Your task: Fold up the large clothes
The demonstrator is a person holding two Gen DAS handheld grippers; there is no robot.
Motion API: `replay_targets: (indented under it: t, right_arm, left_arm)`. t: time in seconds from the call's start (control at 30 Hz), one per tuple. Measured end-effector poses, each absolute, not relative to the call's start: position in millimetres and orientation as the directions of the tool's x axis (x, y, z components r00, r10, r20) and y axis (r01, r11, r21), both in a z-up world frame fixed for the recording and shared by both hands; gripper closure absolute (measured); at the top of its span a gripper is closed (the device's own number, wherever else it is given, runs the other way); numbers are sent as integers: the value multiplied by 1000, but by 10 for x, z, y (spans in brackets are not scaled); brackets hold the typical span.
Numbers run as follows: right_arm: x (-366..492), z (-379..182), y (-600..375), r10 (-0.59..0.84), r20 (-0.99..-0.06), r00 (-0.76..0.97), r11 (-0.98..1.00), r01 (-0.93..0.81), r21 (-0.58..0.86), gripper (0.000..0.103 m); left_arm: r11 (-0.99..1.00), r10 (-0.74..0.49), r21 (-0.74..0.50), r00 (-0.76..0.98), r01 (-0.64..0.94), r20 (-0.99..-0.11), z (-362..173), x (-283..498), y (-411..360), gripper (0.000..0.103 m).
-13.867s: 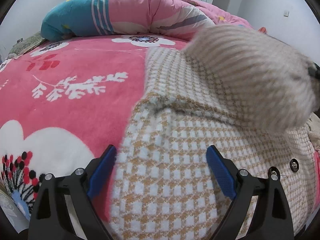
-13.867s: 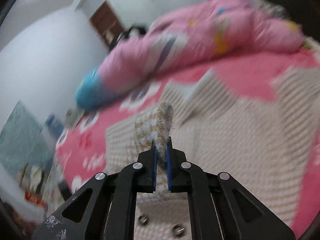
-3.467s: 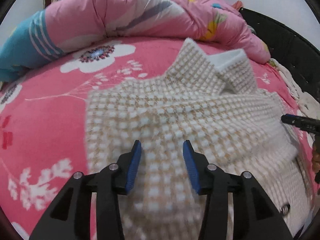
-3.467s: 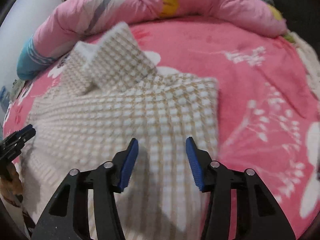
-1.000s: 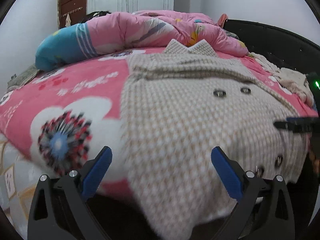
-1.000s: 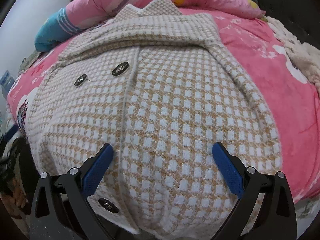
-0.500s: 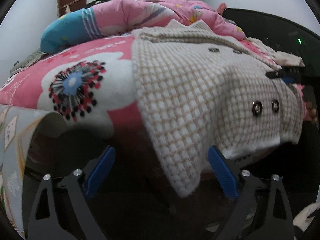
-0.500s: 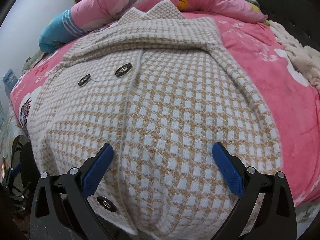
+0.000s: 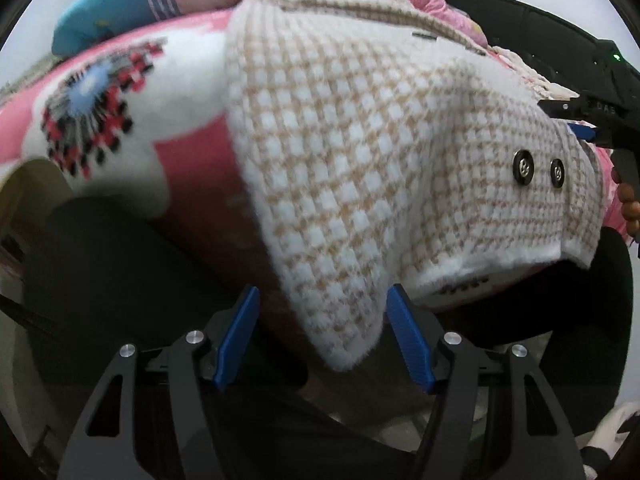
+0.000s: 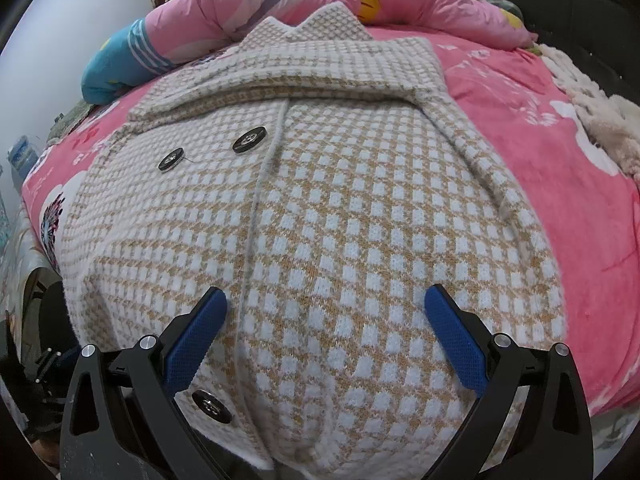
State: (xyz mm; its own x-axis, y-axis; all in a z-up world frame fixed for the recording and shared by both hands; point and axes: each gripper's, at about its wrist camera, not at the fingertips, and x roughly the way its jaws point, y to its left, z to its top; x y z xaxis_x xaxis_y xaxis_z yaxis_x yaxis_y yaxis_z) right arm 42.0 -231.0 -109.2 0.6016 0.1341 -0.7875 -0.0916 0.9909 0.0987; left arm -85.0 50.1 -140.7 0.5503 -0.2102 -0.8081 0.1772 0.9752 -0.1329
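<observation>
Left wrist: fuzzy checked knit coat (image 9: pixel 360 152), pointed hem corner.

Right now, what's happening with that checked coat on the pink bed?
A person with a gripper in each hand is folding the checked coat, which lies buttoned on the pink blanket, its hem hanging over the bed's edge. The left gripper has just been closing around the hanging hem corner, which sits between its fingers but isn't pinched yet. The right gripper hovers wide open over the coat's lower front.

left tool (image 9: pixel 322 320) closing, pads apart; right tool (image 10: pixel 325 312) wide.
</observation>
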Motion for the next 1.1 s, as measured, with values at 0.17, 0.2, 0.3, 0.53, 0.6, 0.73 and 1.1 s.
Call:
replay_targets:
  t: [0.17,0.2,0.3,0.53,0.6,0.73,1.1]
  right_arm:
    - [399,-1061,-2316,140,-786,602,990,-99,101,8]
    - [382,-1043,-2329,148,-787,599,989,-106,105,8]
    - [329,-976,-2384,188,-787,588,982,-136,133,8]
    - [-153,-819,-2853,259,-747,612,964,-120,236,8]
    - [-278,-868,-3047,258,-759,598,961,-77,265,8]
    - [-452,-1080,-3319,295,-775,558,936,-4,353,8]
    - [-551,-1793,-3427,464,-791,399,853,37,520,23]
  left_arm:
    - [975,-181,-85,508,207,-842,-1522,-775,361,38]
    - [975,-172,-73,499,210,-849,-1545,-760,331,38]
    - [975,-170,-72,494,212,-853,-1558,-722,267,38]
    - [978,-173,-94,473,186,-864,-1590,-553,171,38]
    - [977,-184,-108,471,184,-863,-1597,-535,180,38]
    - [975,-194,-118,469,186,-862,-1614,-503,213,38]
    - [982,-146,-73,457,174,-877,-1546,-322,230,38]
